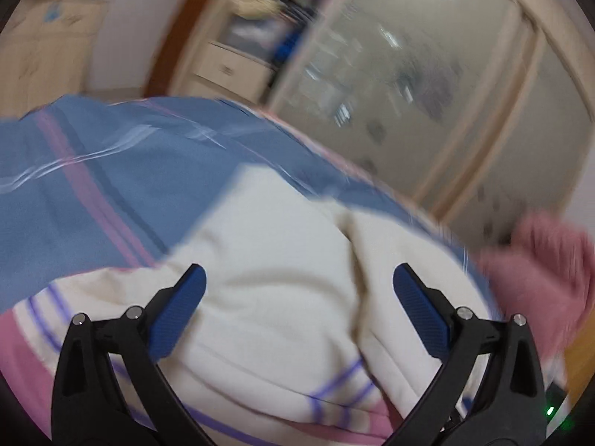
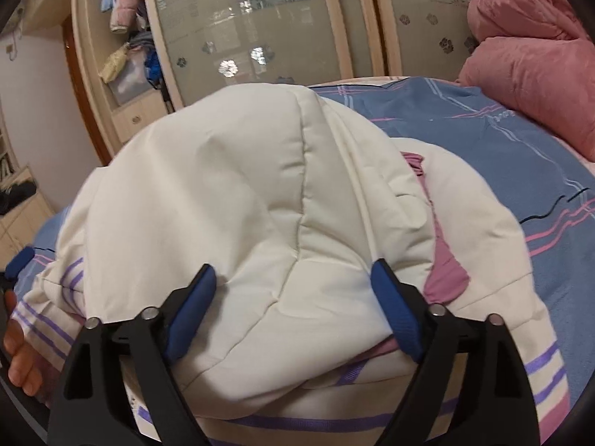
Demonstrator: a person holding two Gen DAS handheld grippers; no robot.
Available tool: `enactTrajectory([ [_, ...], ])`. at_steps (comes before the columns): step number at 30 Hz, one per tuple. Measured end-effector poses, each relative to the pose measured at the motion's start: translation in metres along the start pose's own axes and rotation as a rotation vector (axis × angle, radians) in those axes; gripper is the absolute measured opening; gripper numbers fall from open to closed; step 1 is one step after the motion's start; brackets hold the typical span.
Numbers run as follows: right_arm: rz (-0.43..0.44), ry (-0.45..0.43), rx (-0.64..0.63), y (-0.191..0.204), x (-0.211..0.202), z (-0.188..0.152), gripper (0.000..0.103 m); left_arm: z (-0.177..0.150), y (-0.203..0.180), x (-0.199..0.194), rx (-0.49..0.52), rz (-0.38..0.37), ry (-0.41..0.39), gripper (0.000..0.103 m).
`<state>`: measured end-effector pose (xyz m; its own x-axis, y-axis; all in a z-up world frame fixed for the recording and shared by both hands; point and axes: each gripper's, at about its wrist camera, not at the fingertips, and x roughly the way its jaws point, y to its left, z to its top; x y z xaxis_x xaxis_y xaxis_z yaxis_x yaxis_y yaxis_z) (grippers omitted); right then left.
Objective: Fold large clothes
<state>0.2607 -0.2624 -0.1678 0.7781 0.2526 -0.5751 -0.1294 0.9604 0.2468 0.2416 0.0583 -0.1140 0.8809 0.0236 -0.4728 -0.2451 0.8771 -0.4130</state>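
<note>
A large cream padded jacket (image 2: 230, 200) with purple stripes and pink lining lies bunched on a blue bed sheet (image 2: 502, 137). Its hood faces the right wrist camera. My right gripper (image 2: 293, 278) is open, its blue pads on either side of the hood's lower edge, just over the fabric. My left gripper (image 1: 297, 278) is open above the jacket (image 1: 279, 260); that view is blurred by motion. A blue pad of the left gripper (image 2: 18, 260) and fingers of a hand (image 2: 18, 342) show at the left edge of the right wrist view.
A pink quilt (image 2: 531, 55) is piled at the bed's far right corner; it also shows in the left wrist view (image 1: 539, 271). A wardrobe with frosted sliding doors (image 2: 260, 26) stands behind the bed, with open shelves of clothes (image 2: 130, 48) to its left.
</note>
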Motion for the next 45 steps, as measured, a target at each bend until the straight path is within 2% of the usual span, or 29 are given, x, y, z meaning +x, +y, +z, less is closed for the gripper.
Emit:
enactTrajectory([
  [3,0.035,0.002,-0.004,0.000,0.000,0.001,0.096,-0.024,-0.039,0.040,0.195,-0.023,0.177,0.101],
  [4,0.053,0.007,-0.009,0.000,0.000,0.002,0.099,-0.040,-0.049,0.054,0.280,0.036,0.222,0.101],
  [5,0.067,0.013,-0.016,0.000,0.000,0.002,0.102,-0.058,-0.059,0.065,0.389,0.130,0.211,0.101],
  [6,0.073,0.024,-0.029,0.001,0.001,0.002,0.102,-0.063,-0.061,0.066,0.415,0.151,0.201,0.101],
  [9,0.072,0.043,-0.086,0.007,-0.007,0.004,0.102,-0.057,-0.053,0.066,0.356,0.105,0.205,0.101],
  [10,0.070,0.017,-0.107,0.008,-0.018,0.006,0.102,-0.056,-0.050,0.067,0.343,0.097,0.210,0.101],
  [11,0.057,-0.031,-0.118,0.008,-0.030,0.006,0.102,-0.055,-0.049,0.067,0.341,0.097,0.208,0.101],
  [12,0.005,-0.131,-0.133,0.006,-0.050,0.006,0.102,-0.055,-0.051,0.067,0.347,0.103,0.204,0.101],
  [14,-0.062,-0.198,-0.140,0.002,-0.064,0.009,0.102,-0.056,-0.054,0.069,0.359,0.118,0.200,0.101],
  [16,-0.073,-0.091,-0.155,-0.003,-0.046,0.013,0.102,-0.053,-0.055,0.071,0.357,0.119,0.196,0.101],
  [18,-0.098,0.098,-0.143,-0.010,-0.007,0.003,0.102,-0.054,-0.054,0.069,0.356,0.115,0.193,0.101],
  [21,-0.108,0.095,-0.147,-0.005,-0.008,0.003,0.102,-0.057,-0.056,0.067,0.368,0.131,0.192,0.101],
  [26,-0.095,0.092,-0.136,-0.005,-0.009,0.002,0.102,-0.058,-0.055,0.046,0.357,0.138,0.107,0.101],
  [29,-0.066,0.016,-0.089,-0.017,-0.026,0.007,0.102,-0.059,-0.054,0.054,0.353,0.151,0.152,0.101],
  [31,-0.114,-0.067,-0.044,-0.024,-0.045,0.010,0.102,-0.059,-0.055,0.054,0.357,0.158,0.155,0.101],
  [32,-0.131,-0.071,-0.038,-0.027,-0.048,0.013,0.102,-0.059,-0.056,0.054,0.358,0.158,0.153,0.101],
  [33,-0.145,-0.035,-0.035,-0.029,-0.043,0.014,0.102,-0.059,-0.056,0.054,0.357,0.159,0.154,0.101],
  [35,-0.106,0.113,-0.028,-0.037,-0.017,0.009,0.102,-0.058,-0.057,0.055,0.360,0.163,0.158,0.101],
  [36,-0.093,0.152,-0.016,-0.041,-0.007,0.006,0.102,-0.058,-0.059,0.053,0.367,0.167,0.163,0.101],
  [39,-0.077,0.141,-0.008,-0.044,-0.010,0.009,0.102,-0.049,-0.068,0.039,0.424,0.213,0.174,0.101],
  [42,-0.083,0.141,-0.017,-0.043,-0.009,0.009,0.102,-0.049,-0.073,0.005,0.470,0.223,0.109,0.101],
  [45,-0.089,0.137,-0.022,-0.039,-0.010,0.007,0.102,-0.062,-0.065,0.003,0.525,0.251,0.147,0.101],
])
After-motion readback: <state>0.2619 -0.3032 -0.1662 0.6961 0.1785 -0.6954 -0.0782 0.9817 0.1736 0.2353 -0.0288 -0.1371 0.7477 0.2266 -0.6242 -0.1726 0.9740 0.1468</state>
